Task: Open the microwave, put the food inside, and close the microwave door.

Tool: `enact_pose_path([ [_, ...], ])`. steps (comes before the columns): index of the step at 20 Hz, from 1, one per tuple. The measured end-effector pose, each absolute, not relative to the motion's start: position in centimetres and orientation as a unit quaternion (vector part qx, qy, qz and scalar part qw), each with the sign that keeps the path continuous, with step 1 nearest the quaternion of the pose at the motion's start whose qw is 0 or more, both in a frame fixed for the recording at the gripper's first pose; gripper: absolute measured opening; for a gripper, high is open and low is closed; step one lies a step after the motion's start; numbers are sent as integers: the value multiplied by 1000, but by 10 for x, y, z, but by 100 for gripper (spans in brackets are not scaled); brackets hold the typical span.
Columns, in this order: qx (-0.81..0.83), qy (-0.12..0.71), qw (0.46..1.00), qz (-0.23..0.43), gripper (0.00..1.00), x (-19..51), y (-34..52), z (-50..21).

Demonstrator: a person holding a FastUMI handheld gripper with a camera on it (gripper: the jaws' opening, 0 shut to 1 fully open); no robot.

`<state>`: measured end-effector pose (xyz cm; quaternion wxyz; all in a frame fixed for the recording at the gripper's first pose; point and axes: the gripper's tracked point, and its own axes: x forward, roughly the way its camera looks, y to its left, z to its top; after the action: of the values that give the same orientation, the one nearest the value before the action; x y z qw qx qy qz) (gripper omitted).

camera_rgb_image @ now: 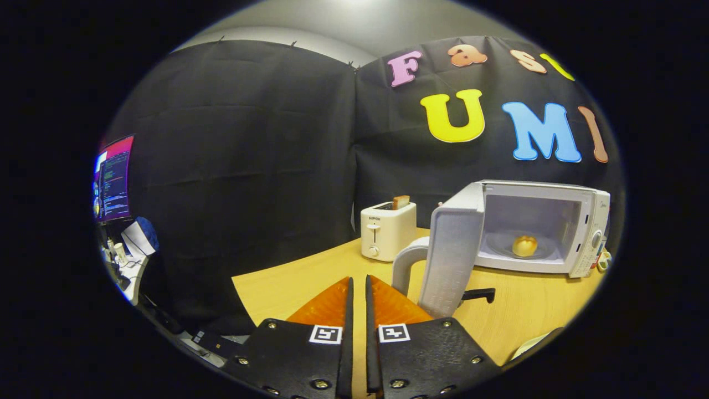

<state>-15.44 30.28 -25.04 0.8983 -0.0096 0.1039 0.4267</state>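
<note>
Wooden table (288, 288) | microwave (554, 221) door (451, 255) swung open toward tongs (358, 288) | bun (524, 245) inside | tongs clenched, empty

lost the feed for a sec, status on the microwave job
Gripper shut, empty, short of door. Door open, food on the turntable inside. Toaster stands left of microwave, off the door's path.

We saw the gripper (358, 291) as two flat black plates, studded with round silver screws. Each plate carried a small square black-and-white marker, one at eleven o'clock, one at one o'clock. Its two wedge-shaped fingers (388, 302) tapered forward, a narrow slit between them.
</note>
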Motion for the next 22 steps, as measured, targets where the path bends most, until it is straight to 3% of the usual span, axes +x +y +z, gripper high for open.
enact_pose_path([
  [2, -9, 110, 903, 416, 9, -148, 305, -261],
  [3, -13, 110, 905, 412, 2, -147, 305, -263],
  [4, -19, 96, 910, 404, 2, -142, 306, -263],
  [7, -44, 54, 924, 375, 2, -136, 287, -248],
  [22, -29, 70, 976, 203, 2, -18, 119, -237],
])
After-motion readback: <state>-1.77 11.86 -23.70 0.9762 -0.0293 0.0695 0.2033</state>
